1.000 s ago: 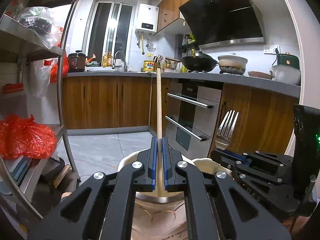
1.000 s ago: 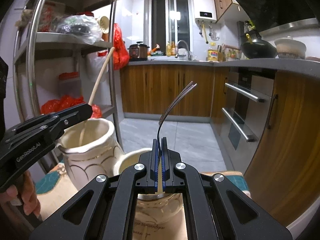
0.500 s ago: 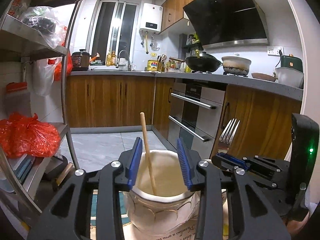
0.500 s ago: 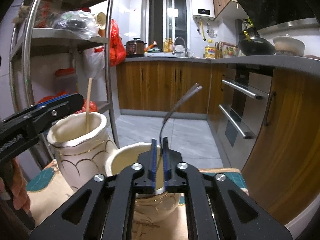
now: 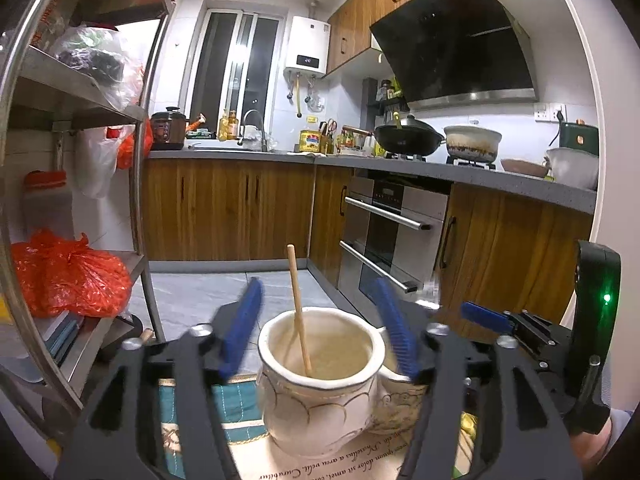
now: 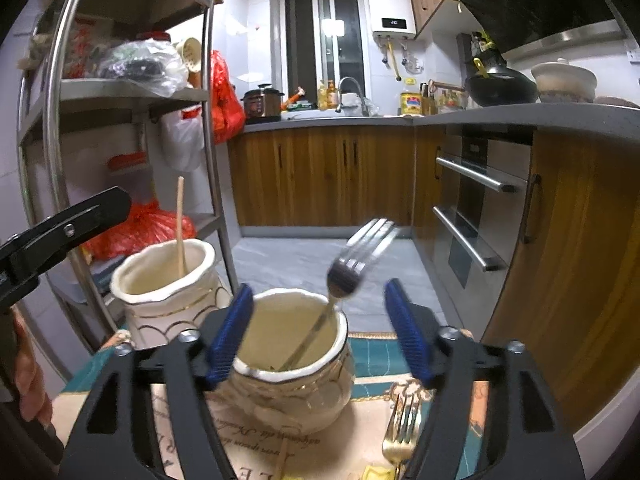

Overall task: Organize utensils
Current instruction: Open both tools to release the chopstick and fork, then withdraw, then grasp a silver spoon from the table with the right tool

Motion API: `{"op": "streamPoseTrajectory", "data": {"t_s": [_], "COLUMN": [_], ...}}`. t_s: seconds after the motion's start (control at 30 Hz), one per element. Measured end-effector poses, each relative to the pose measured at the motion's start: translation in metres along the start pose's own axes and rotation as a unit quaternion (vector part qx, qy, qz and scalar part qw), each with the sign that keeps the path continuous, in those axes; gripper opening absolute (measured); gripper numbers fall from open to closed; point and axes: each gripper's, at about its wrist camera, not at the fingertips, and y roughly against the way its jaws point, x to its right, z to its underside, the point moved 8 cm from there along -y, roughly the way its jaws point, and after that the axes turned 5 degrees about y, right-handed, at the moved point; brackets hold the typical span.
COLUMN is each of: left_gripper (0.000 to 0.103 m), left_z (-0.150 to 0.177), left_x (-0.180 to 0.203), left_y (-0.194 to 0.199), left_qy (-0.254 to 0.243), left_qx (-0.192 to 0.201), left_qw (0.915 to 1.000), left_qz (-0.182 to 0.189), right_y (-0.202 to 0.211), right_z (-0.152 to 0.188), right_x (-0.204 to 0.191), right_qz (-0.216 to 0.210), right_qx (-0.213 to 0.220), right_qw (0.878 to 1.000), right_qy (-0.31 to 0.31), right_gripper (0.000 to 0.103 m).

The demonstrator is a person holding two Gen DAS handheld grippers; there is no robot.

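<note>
My left gripper (image 5: 318, 326) is open and empty, its blue pads either side of a tall cream jar (image 5: 318, 380). A wooden chopstick (image 5: 299, 308) leans inside that jar. My right gripper (image 6: 318, 330) is open and empty around a shorter cream jar (image 6: 294, 376). A silver fork (image 6: 346, 276) stands tilted in it, tines up and blurred. The tall jar (image 6: 162, 284) and chopstick (image 6: 180, 224) also show at left in the right wrist view. The right gripper's body (image 5: 520, 328) shows at right in the left wrist view.
A gold fork (image 6: 402, 428) lies on the patterned mat (image 6: 372, 364) by the short jar. A steel shelf rack (image 6: 64, 128) with red bags stands left. Wooden cabinets (image 5: 516, 256) and an oven (image 5: 392, 236) lie right, across the floor.
The left gripper opened, dropped the chopstick into the tall jar and pulled back. The right gripper opened and released the fork, which now leans in the short jar.
</note>
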Motion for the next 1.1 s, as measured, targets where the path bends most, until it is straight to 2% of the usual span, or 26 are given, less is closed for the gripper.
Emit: {"op": "streamPoseTrajectory", "data": {"t_s": [0.03,0.1,0.17,0.2,0.4,0.53,0.63,0.7,0.83,0.97,1.1], "left_gripper": [0.073,0.086,0.096,0.097,0.097,0.098,0.098,0.098,0.098,0.097,0.097], "left_z": [-0.001,-0.003,-0.004,-0.005,0.005,0.022,0.037,0.048,0.070,0.093,0.118], "left_x": [0.000,0.000,0.001,0.001,0.007,0.013,0.018,0.026,0.039,0.049,0.056], "left_y": [0.007,0.016,0.025,0.033,0.056,0.066,0.068,0.070,0.066,0.058,0.048], "left_qy": [0.003,0.006,0.009,0.012,0.008,-0.008,-0.036,-0.072,-0.099,-0.075,-0.079], "left_qx": [0.004,0.009,0.013,0.017,-0.002,-0.027,-0.044,-0.047,-0.090,-0.138,-0.175], "left_qw": [1.0000,0.9999,0.9999,0.9998,0.9999,0.9996,0.9983,0.9961,0.9909,0.9876,0.9814], "left_qz": [0.002,0.001,0.001,0.001,0.013,0.008,-0.010,-0.017,-0.012,0.010,0.000], "right_y": [0.005,0.014,0.023,0.028,0.055,0.072,0.081,0.084,0.086,0.085,0.084], "right_z": [0.000,0.000,0.001,0.003,0.017,0.027,0.037,0.042,0.058,0.077,0.099], "right_x": [0.001,0.002,0.005,0.006,0.021,0.036,0.050,0.057,0.069,0.078,0.085], "right_qz": [-0.003,-0.005,-0.005,-0.004,0.018,0.028,0.031,0.033,0.043,0.045,0.044], "right_qx": [0.000,0.001,0.000,-0.001,-0.012,-0.019,-0.030,-0.040,-0.063,-0.093,-0.125], "right_qw": [1.000,1.000,1.000,1.000,1.000,0.999,0.999,0.998,0.997,0.994,0.990], "right_qy": [-0.003,-0.006,-0.009,-0.009,-0.003,-0.006,-0.019,-0.027,-0.033,-0.043,-0.057], "right_gripper": [0.083,0.095,0.097,0.098,0.098,0.098,0.098,0.098,0.098,0.098,0.098]}}
